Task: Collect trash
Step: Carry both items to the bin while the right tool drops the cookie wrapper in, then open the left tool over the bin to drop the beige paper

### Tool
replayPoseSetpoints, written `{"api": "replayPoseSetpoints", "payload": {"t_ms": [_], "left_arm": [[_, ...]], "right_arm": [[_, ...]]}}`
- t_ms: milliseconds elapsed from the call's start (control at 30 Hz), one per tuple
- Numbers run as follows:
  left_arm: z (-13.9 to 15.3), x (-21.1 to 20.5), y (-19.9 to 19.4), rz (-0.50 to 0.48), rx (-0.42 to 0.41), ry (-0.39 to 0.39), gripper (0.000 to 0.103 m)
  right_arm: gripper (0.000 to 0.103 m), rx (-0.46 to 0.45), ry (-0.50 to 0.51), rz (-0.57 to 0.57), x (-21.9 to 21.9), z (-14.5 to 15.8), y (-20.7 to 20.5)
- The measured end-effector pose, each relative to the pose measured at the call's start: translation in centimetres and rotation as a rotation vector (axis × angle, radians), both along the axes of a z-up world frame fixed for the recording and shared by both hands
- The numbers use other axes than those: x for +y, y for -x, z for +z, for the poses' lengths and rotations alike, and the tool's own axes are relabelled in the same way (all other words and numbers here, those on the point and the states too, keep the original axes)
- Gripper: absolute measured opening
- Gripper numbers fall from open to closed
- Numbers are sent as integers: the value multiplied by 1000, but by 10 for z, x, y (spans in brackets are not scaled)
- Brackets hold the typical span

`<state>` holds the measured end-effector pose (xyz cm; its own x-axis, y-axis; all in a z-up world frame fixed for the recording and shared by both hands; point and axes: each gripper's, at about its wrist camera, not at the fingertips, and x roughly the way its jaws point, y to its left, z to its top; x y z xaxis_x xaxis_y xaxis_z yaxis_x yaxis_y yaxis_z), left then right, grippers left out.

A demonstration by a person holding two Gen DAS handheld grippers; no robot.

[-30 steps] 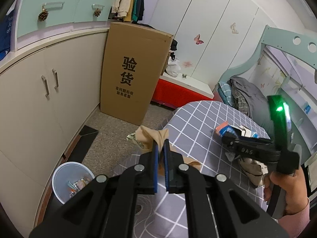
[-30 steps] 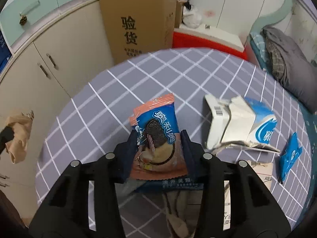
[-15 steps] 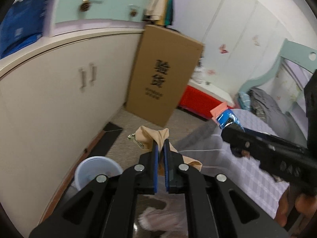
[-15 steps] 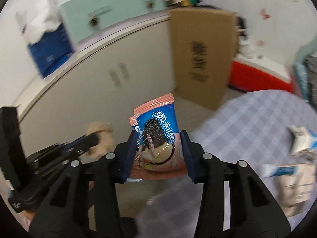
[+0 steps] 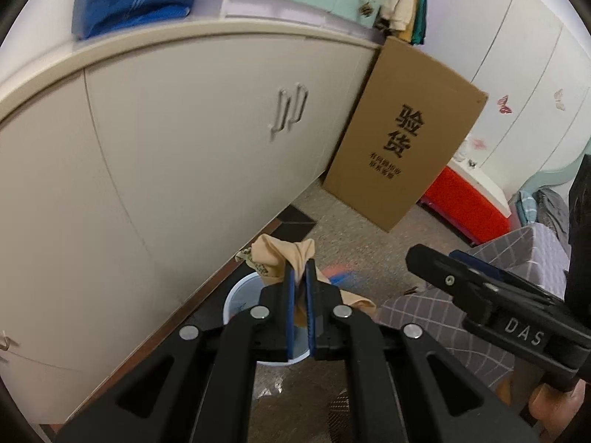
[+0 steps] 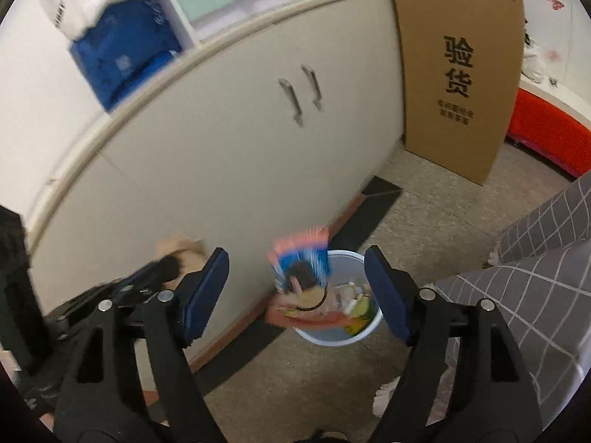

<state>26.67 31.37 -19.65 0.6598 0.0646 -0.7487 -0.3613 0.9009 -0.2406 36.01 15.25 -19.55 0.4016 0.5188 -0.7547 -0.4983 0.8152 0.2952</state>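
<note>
My left gripper (image 5: 300, 269) is shut on a crumpled tan wrapper (image 5: 280, 254) and holds it above the pale blue bin (image 5: 236, 295) on the floor. My right gripper (image 6: 295, 269) is open; the blue and orange cookie wrapper (image 6: 301, 269) is blurred and falling between its jaws over the bin (image 6: 365, 328), which holds several pieces of trash. The right gripper also shows at the right of the left wrist view (image 5: 417, 258). The left gripper and tan wrapper (image 6: 181, 247) show blurred at the left of the right wrist view.
White cabinets (image 5: 184, 147) run along the left. A tall cardboard box (image 5: 402, 136) leans against them. A red box (image 5: 469, 206) stands behind. The grey checked tablecloth's edge (image 6: 535, 269) hangs at the right. The floor is speckled grey.
Both grippers swung left from the table to over the bin. My right gripper opened and let go of the cookie wrapper, which is dropping. The left keeps its grip on the tan wrapper.
</note>
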Motion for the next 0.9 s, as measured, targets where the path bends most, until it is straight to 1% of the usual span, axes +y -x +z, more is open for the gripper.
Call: {"api": "replayPoseSetpoints", "payload": {"t_ms": [167,333,467,600,900], "left_arm": [[-9,1,-1,-13,11,14,5],[-13,-7,-3,-38,15,18,5],[-14,-12,-4,-49,18,17,5],[-14,-15,-8,-57,21,14,5],[-12,-25,-33,-77,28,13,6]], "right_arm": [[76,-23,65,-23,-2,-5,7],[77,-43,101,-34,-7,-6,10],[77,-40,103,-40,-11,-8,11],[77,-60,113,-58,-12,-7,13],[79,-107,96,-126,-31,-3,13]]}}
